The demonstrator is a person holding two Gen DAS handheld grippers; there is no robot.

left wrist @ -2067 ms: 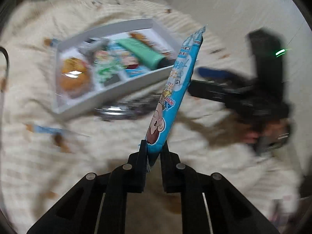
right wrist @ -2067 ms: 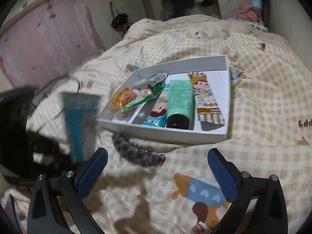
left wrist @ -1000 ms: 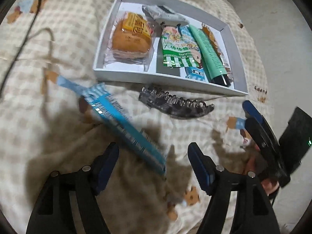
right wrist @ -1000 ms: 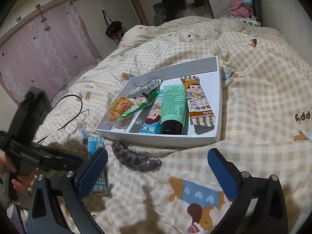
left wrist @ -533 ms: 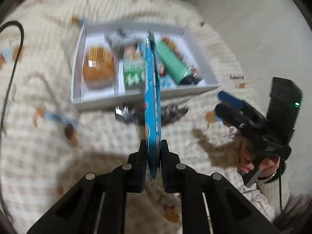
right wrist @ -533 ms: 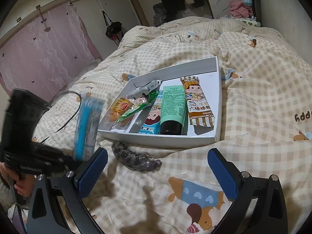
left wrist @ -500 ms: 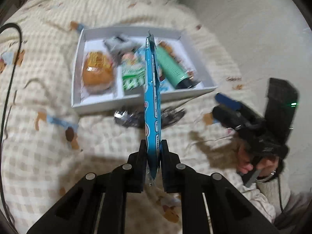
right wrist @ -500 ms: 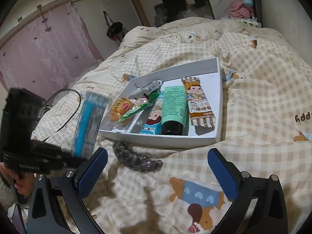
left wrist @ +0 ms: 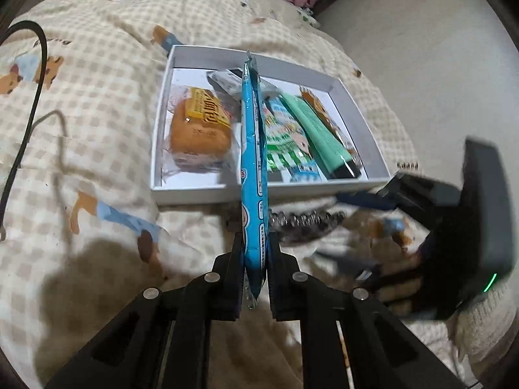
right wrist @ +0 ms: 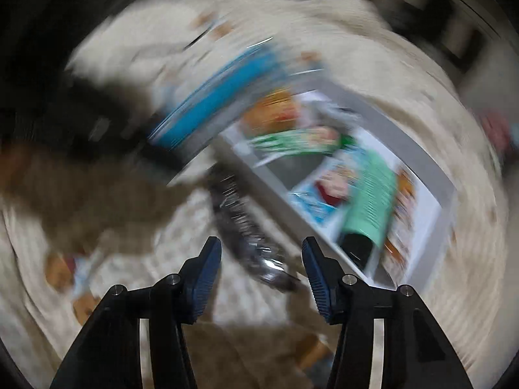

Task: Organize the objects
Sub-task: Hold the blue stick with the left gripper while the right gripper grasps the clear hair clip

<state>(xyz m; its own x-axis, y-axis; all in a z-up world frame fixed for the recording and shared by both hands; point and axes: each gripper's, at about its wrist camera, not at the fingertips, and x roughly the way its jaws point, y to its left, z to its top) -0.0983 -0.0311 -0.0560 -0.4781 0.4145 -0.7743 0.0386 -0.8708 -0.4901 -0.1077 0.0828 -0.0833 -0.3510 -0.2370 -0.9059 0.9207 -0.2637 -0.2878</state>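
Item, left of the white box (left wrist: pixel 207 190): bare quilt (left wrist: pixel 97 136), free room for you.
Item: your left gripper (left wrist: pixel 255 253) pinches the blue snack packet (left wrist: pixel 253 162) upright before the box's near wall; next, carry it over that rim.
Item, right: your right gripper (right wrist: pixel 259 269), jaws closing, half-wide, apparently straddles the hair claw (right wrist: pixel 246 227) beside the box.

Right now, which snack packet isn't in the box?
The long blue packet: the left gripper holds it upright by its lower end, above the quilt. The other packets all lie flat inside the white box.
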